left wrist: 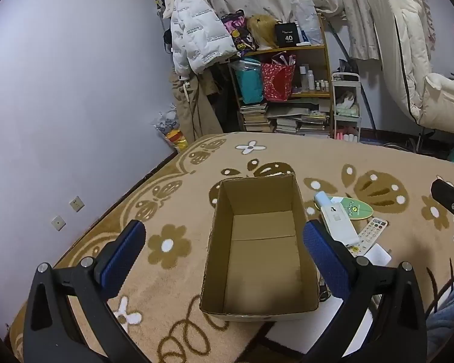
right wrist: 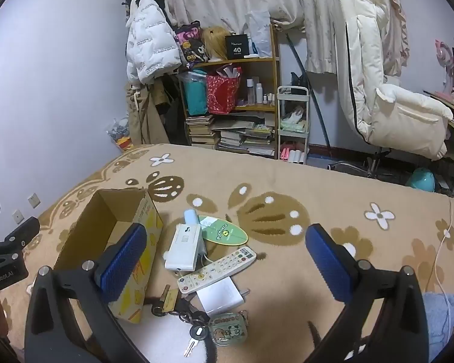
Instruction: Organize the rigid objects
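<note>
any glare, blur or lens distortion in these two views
Left wrist: strong fisheye bending at the wall and dark corners, box sharp, no glare. Right wrist: same curving, keys slightly soft near the bottom edge, soft shadow beside the remote.

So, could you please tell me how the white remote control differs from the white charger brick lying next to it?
The remote control is long and slim, its top face covered in coloured buttons; the charger brick is short, squarish and plain white. The remote control lies farther from the right gripper, the charger brick nearer, with metal prongs at one end. Both lie flat on the blanket, outside the cardboard box.
</note>
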The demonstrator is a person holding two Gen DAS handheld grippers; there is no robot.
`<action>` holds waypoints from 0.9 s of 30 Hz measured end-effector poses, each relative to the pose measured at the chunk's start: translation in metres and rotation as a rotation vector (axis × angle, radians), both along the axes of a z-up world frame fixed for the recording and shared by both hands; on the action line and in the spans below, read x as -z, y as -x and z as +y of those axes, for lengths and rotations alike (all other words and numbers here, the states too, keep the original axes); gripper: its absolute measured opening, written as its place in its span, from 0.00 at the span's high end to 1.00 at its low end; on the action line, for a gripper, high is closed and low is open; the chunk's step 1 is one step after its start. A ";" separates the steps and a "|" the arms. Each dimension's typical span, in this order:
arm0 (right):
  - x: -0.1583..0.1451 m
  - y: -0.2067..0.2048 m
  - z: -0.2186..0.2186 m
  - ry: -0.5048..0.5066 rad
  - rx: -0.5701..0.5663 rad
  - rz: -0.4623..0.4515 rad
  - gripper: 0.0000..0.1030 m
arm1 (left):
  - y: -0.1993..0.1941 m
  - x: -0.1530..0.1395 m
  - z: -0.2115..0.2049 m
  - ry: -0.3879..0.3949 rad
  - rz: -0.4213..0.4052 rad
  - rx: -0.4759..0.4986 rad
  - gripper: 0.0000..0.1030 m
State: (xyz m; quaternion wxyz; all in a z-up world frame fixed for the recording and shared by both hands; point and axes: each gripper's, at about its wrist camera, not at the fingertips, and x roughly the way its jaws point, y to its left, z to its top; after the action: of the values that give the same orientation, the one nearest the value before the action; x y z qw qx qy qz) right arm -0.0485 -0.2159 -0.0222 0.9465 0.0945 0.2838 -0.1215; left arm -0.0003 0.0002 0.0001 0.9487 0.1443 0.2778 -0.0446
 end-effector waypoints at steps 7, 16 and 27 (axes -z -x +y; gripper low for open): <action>0.001 -0.001 0.001 -0.004 -0.003 0.008 0.00 | -0.004 0.000 0.003 0.002 0.010 0.005 0.00; 0.000 0.000 -0.001 0.000 0.008 0.008 0.00 | -0.009 0.003 0.005 0.001 0.011 -0.009 0.00; 0.003 0.000 0.000 -0.001 -0.001 0.012 0.00 | -0.006 0.007 0.007 0.000 0.012 -0.015 0.00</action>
State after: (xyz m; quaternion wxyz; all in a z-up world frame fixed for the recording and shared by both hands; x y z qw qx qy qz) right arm -0.0481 -0.2155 -0.0254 0.9447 0.0942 0.2897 -0.1215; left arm 0.0060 0.0068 -0.0073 0.9474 0.1418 0.2844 -0.0382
